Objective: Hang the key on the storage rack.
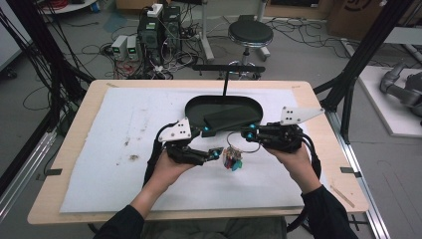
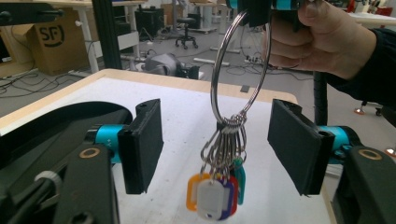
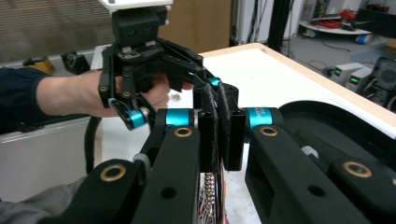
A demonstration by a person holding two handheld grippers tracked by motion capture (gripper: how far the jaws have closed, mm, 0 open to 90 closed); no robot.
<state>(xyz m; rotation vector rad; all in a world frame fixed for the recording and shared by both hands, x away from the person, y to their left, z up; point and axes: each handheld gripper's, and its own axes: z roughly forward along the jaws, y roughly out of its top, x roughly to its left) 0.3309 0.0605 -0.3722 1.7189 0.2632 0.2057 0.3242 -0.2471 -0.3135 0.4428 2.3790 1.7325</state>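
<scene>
Hanging from the right tongs (image 1: pixel 247 133), a large metal key ring (image 2: pixel 240 70) is pinched by its top edge, those tongs pressed tight together on the wire, as is seen in the right gripper view (image 3: pixel 223 130). Below the ring, a cluster of smaller rings and coloured plastic key tags (image 2: pixel 215 191) is suspended just above the white mat (image 1: pixel 124 124) on the table (image 1: pixel 74 149). The left tongs (image 2: pixel 215 149) are held spread, one pad (image 2: pixel 144 144) on either side of the cluster, with clear gaps and nothing touched. In the high view the left tongs (image 1: pixel 215 153) are seen just beside the tags (image 1: pixel 232 160), in front of a black oval tray (image 1: pixel 199 107). Both grippers are gripped by a person's hands.
</scene>
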